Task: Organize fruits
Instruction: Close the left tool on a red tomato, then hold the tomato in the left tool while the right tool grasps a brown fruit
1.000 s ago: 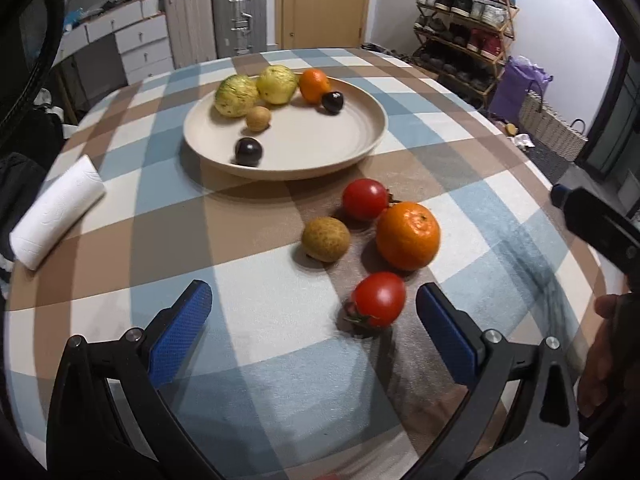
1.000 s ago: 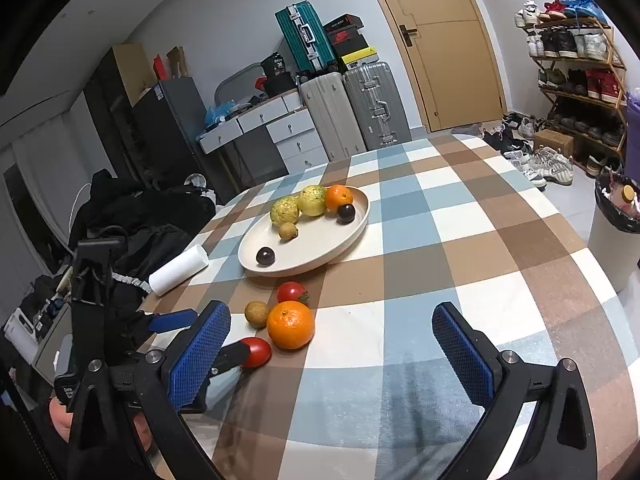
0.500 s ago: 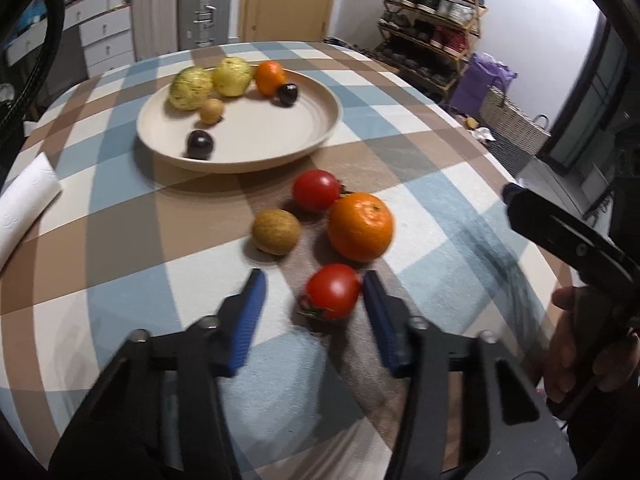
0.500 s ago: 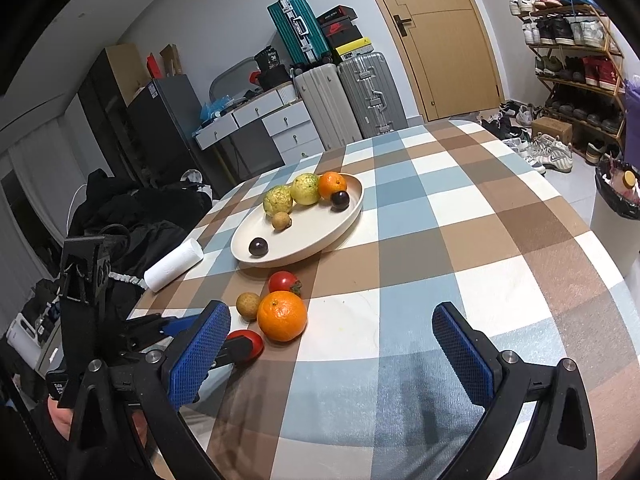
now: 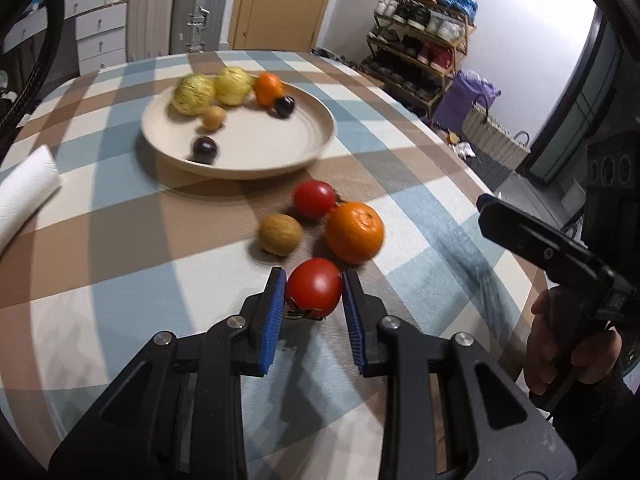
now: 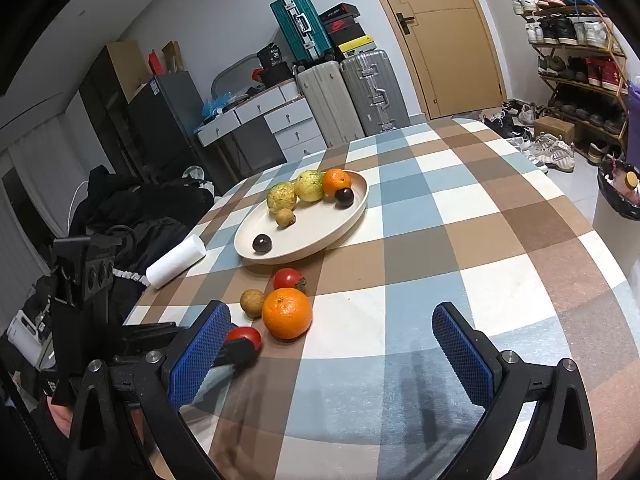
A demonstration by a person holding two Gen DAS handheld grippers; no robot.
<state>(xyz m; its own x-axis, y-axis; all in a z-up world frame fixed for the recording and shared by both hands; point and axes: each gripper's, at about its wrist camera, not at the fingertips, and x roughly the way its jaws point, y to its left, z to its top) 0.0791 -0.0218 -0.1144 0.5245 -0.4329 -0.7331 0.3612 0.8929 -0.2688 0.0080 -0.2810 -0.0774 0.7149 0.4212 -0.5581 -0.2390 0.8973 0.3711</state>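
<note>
**Tomato pinched near the surface's front edge**

Our left gripper (image 5: 314, 294) is closing, pads against the tomato (image 5: 315, 288) on the checked surface (image 6: 460, 208). An orange (image 5: 354, 232) sits just beyond it. Our right gripper (image 6: 328, 354) gapes empty over bare cloth. The plate (image 5: 316, 128) lies farther back.

We see a checked table (image 6: 460, 240) bearing a plate (image 6: 344, 224) and a paper roll (image 6: 176, 262). Near the plate lie an orange (image 6: 287, 313), a tomato (image 6: 288, 279) and a brown fruit (image 6: 252, 302).
</note>
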